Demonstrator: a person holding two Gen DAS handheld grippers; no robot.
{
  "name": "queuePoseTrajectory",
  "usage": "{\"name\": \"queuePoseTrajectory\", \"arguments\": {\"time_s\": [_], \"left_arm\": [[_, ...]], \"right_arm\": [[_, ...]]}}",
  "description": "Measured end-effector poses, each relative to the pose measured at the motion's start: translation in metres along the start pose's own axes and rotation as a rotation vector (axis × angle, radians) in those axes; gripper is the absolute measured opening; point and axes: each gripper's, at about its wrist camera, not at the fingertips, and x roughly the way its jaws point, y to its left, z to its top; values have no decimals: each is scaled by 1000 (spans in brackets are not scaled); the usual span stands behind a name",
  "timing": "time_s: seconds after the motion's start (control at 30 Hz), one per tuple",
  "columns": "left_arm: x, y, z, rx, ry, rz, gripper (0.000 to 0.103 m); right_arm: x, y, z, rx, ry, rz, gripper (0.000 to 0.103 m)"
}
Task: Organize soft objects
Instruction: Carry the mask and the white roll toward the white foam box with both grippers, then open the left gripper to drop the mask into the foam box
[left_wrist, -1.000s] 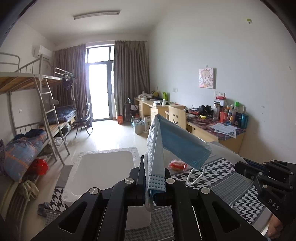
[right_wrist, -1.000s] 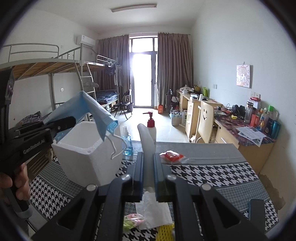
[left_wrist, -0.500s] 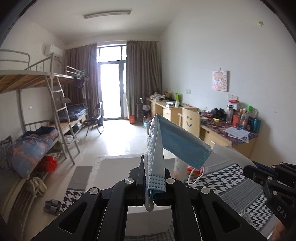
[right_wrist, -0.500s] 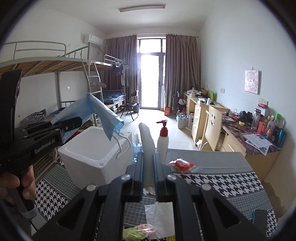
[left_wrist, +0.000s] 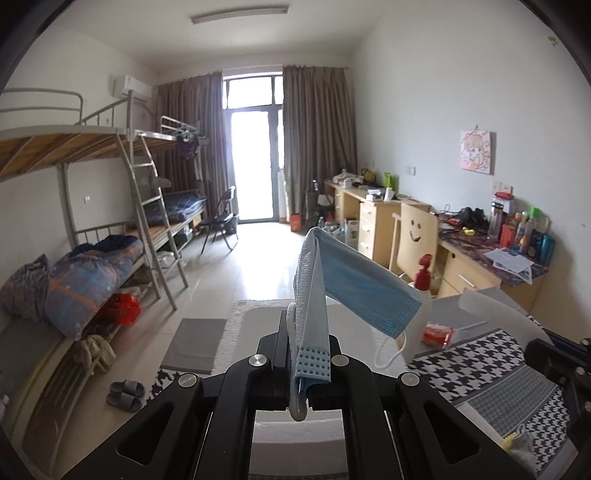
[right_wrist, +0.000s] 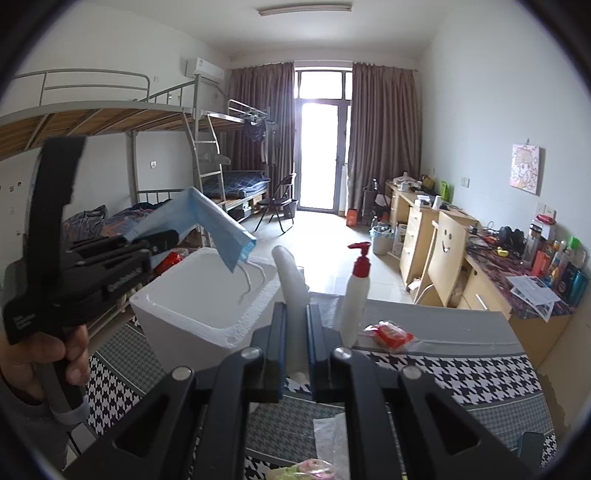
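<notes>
Face mask (left_wrist: 354, 284) is pinched in the left gripper (left_wrist: 299, 354), blue one, folded over so one half stands up out of the jaws and the other half droops off to the right with its white ear loop (left_wrist: 388, 350) dangling. From the right wrist view you can see the same mask (right_wrist: 207, 225) held up in the air right over the open white foam box (right_wrist: 207, 306), loops hanging down toward the inside but not touching it as far as I can tell. A bare hand (right_wrist: 44, 354) is wrapped around that gripper's handle.

Right gripper (right_wrist: 295, 332) is clamped too, on a whitish translucent soft piece (right_wrist: 290, 280) that sticks straight up between its fingers. Looks like foam sheet or soft plastic, can't say which.

Foam box sits at the left end of the counter (right_wrist: 461, 373), which has a black-and-white houndstooth cloth with grey panels. Just right of the box there's a white pump bottle with a red top (right_wrist: 356, 295), and next to that a small red packet in clear wrap (right_wrist: 393, 334). Closer to the camera, a piece of white tissue-ish stuff (right_wrist: 328, 435) lies on the cloth, with something green and pink (right_wrist: 306, 470) at the bottom edge, too cut off to name.

Background is a dorm room: bunk beds (left_wrist: 92, 177) on the left, wooden desks (left_wrist: 376, 214) along the right wall.
</notes>
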Motion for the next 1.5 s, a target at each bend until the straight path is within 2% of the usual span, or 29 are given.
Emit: {"name": "queuePoseTrajectory", "arguments": {"time_s": [0.43,0.67,0.7,0.77,0.83,0.87,0.9,1.0,1.2,1.5], "left_arm": [[28,14,-3,-4,70,56,5],[51,15,-8,13,143,66,7],[54,17,-9,8,160,64,10],[56,20,-12,-2,166,73,27],[54,22,-14,3,152,106,87],[50,22,-14,11,129,121,94],[44,22,-15,18,98,124,96],[36,23,-14,22,78,112,101],[22,30,-14,7,39,96,102],[6,38,-18,-6,-1,127,102]], "right_arm": [[17,15,12,-30,24,23,12],[26,21,16,-49,35,12,12],[27,22,16,-50,37,9,12],[30,24,16,-54,45,3,12],[34,24,17,-56,50,-4,12],[35,24,17,-56,54,-6,12],[37,24,17,-55,58,-7,12],[41,23,17,-54,66,-13,12],[51,27,20,-50,81,-11,12],[62,34,25,-55,85,34,12]]}}
